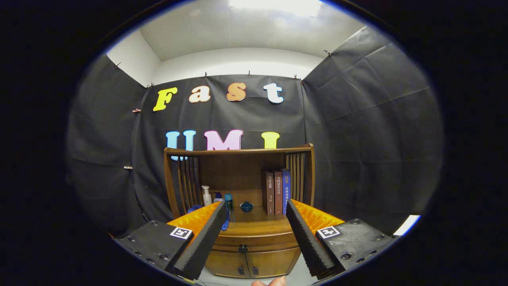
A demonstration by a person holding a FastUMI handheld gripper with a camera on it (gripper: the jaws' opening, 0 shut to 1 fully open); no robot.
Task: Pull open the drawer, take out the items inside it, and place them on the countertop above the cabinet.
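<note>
1. Hand-held gripper (256, 208): fingers spread wide, nothing between them. It hangs in open air facing the cabinet (242, 222), well short of it.
2. A fingertip of the person's hand (274, 281) peeks in below the fingers.
3. Landmark = drawer knob (243, 249), small and dark, at the middle of the drawer (256, 241). It sits beyond the fingers, lower than the tips and between the two finger lines.
4. Drawer looks fully closed, front flush with the cabinet face. Items inside are hidden, so I cannot tell what they are.
5. Below the knob: two small cabinet doors (248, 264), both closed.
6. Above the knob: the counter (254, 226), wooden top, mostly bare at its front edge.
7. Further up and back from the knob: a small blue bowl (246, 206), roughly straight above it.
8. Up and left of the knob: a white pump bottle (206, 195) and blue bottles (227, 200), partly behind the left finger.
9. Up and right of the knob: books (278, 192) standing upright against the hutch side.
10. Step, my judgement: approach phase, drawer pull not started, nothing taken out yet.
11. Next move calls for: drop lower and go forward so the knob lands between the fingers, close on it, then pull straight back. The knob is small, so centring matters.
</note>
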